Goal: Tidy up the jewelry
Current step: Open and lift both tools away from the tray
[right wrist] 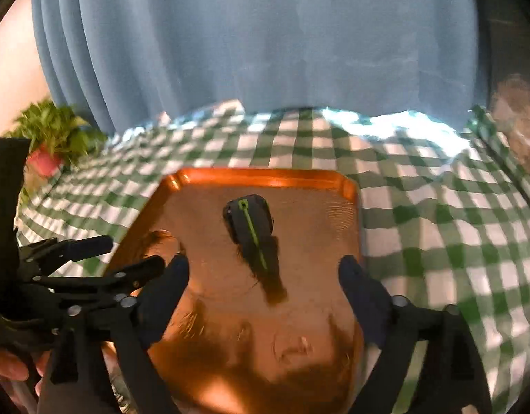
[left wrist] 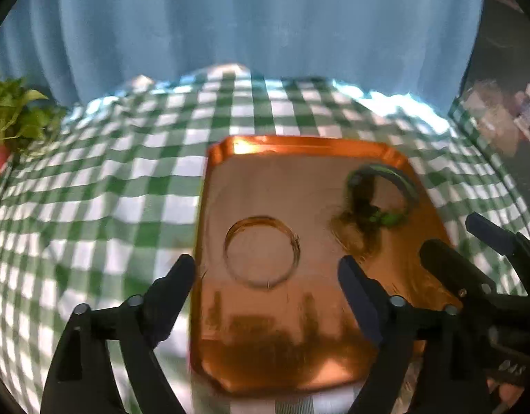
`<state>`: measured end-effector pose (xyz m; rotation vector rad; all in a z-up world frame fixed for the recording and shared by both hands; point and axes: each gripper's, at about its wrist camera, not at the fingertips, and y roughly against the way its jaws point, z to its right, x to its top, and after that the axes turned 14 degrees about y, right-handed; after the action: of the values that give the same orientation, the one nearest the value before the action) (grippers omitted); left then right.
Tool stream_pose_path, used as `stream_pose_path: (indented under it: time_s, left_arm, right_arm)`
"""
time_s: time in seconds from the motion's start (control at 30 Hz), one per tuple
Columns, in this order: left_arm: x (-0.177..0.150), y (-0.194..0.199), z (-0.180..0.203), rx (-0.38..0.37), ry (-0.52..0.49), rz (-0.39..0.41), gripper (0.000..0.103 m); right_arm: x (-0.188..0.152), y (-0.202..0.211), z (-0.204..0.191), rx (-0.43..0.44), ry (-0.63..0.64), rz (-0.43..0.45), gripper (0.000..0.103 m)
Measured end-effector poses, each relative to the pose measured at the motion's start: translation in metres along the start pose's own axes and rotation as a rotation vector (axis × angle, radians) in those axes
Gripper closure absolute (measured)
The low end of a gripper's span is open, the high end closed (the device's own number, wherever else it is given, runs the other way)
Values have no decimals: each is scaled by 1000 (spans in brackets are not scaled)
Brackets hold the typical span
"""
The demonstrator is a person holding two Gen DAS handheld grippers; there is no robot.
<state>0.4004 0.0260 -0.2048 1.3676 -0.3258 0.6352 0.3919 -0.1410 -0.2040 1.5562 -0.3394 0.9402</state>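
no legible text, frames perhaps too blurred

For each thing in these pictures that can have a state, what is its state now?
Left gripper: jaws open, nothing held.
Right gripper: jaws open, nothing held.
Thin bangle: lying flat on tray.
Black and green band: resting on tray, free.
Copper tray: flat on checked tablecloth.

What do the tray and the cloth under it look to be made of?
Tray: likely metal with a polished copper-coloured finish; it mirrors the grippers and glints along its far rim. Cloth: woven fabric, matt green-and-white check, lying in soft wrinkles.
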Motion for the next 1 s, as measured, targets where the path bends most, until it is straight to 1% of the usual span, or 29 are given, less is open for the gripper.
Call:
stream_pose_path:
  time_s: [0.07, 0.13, 0.2, 0.27, 0.3, 0.37, 0.5, 0.6, 0.63, 0.7, 0.8, 0.87, 0.93, 1.0]
  left_arm:
    - [-12, 24, -2, -20, 9, 4, 16]
    - [-26, 49, -6, -35, 15, -5, 16]
    - [-44, 77, -8, -36, -3, 2, 15]
    - [-60, 102, -9, -32, -35, 26, 15]
    - [-68, 115, -9, -25, -47, 40, 15]
    - [-82, 135, -10, -31, -51, 59, 15]
    - [-110, 166, -19, -43, -34, 78, 15]
    - [-122, 170, -30, -46, -16, 84, 14]
    - [-124, 170, -35, -55, -10, 83, 14]
    - [-123, 166, -45, -69, 7, 87, 15]
    - [-118, 159, -56, -100, 36, 100, 15]
    - [-115, 150, -58, -103, 29, 48, 15]
    - [-115, 145, -59, -95, -2, -12, 15]
    - [-117, 142, -61, -77, -32, -35, 15]
  right_arm:
    - [-6, 19, -4, -19, -14, 1, 14]
    - [-13, 41, -9, -12, -26, 4, 14]
    - [-22, 69, -17, -18, -14, 23, 14]
    - [-34, 96, -26, -18, 4, 49, 9]
    - [-42, 111, -30, -30, 13, 55, 9]
    - [-56, 135, -36, -53, 17, 59, 6]
    - [-84, 174, -44, -78, 10, 63, 6]
    - [-105, 195, -45, -131, 6, 98, 6]
    - [-111, 197, -44, -133, 1, 99, 6]
    - [-121, 194, -39, -128, -8, 71, 7]
    - [-126, 183, -30, -113, -23, 23, 11]
    - [-125, 175, -25, -81, -45, -5, 17]
    - [-125, 171, -22, -84, -65, -51, 20]
    - [-126, 174, -19, -86, -97, -73, 20]
